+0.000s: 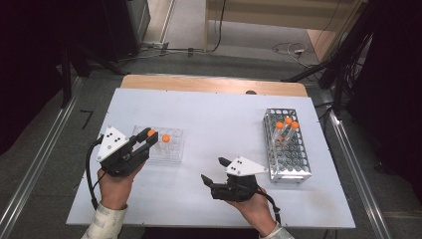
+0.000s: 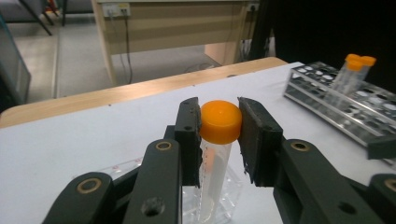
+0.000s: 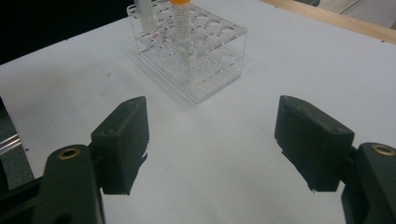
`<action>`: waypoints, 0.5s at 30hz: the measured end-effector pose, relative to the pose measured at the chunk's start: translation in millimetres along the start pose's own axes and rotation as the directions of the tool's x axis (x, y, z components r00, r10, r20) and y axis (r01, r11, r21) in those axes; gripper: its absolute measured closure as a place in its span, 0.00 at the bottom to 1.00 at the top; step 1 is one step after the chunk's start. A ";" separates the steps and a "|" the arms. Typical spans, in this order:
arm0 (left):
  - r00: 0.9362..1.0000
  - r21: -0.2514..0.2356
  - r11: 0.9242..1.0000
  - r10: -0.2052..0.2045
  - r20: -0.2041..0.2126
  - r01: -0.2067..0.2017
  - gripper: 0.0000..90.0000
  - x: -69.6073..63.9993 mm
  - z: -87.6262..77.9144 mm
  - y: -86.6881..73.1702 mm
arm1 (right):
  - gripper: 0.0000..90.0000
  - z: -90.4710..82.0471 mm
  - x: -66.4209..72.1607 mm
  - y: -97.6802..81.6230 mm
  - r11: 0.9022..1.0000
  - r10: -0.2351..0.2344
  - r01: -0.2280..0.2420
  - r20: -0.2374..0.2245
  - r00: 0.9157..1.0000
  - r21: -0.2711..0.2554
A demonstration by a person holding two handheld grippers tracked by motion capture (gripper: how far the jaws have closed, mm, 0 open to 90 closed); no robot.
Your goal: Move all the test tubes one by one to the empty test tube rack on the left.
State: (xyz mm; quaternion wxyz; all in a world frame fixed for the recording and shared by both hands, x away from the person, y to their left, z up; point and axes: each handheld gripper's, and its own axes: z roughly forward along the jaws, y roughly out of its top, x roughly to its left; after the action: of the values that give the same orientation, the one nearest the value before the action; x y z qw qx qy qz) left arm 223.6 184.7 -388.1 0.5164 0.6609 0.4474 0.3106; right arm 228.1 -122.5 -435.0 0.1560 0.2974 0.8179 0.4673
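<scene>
The high view takes in the whole layout: the left hand-held gripper point(image 1: 148, 137) at the clear rack point(image 1: 171, 149) near the left edge of the surface point(image 1: 214, 119), the right hand-held gripper point(image 1: 213, 172) near the front edge at the middle, and the metal rack point(image 1: 293, 159) toward the right edge with three orange-capped tubes point(image 1: 287, 125) at its far end. It also shows a second capped tube point(image 1: 165, 139) standing in the clear rack. The left gripper view gives the close detail: the tube point(image 2: 214, 172) is clear with printed marks, its orange cap point(image 2: 220, 121) clamped between the two pads, and its lower end is over the clear rack point(image 2: 229, 196); whether it touches the rack cannot be told. The metal rack point(image 2: 341, 107) lies beyond, at the right of that view. The right gripper view looks across bare surface point(image 3: 210, 154) to the clear rack point(image 3: 196, 56), where a tube point(image 3: 183, 42) stands upright in a hole.

The surface is a pale sheet on a wooden top whose far edge point(image 1: 214, 84) shows bare. Beyond it lie grey floor, cables and light wooden furniture; dark curtains close both sides.

The left hand-held gripper is narrow, gripping the tube by its cap. The right hand-held gripper point(image 3: 212, 140) stands wide, with nothing between its pads, just above the surface.
</scene>
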 end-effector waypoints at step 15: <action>0.999 0.007 1.000 0.002 -0.032 -0.002 0.78 10.1 25.1 2.9 | 0.28 -4.2 -3.1 -0.5 1.000 0.012 -0.012 0.013 1.000 -0.006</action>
State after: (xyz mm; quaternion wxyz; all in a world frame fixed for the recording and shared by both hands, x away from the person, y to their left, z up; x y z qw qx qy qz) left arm 250.3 183.6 -392.7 0.5064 0.6581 0.4562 0.3200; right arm 228.1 -127.5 -433.3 0.1594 0.3048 0.8137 0.4686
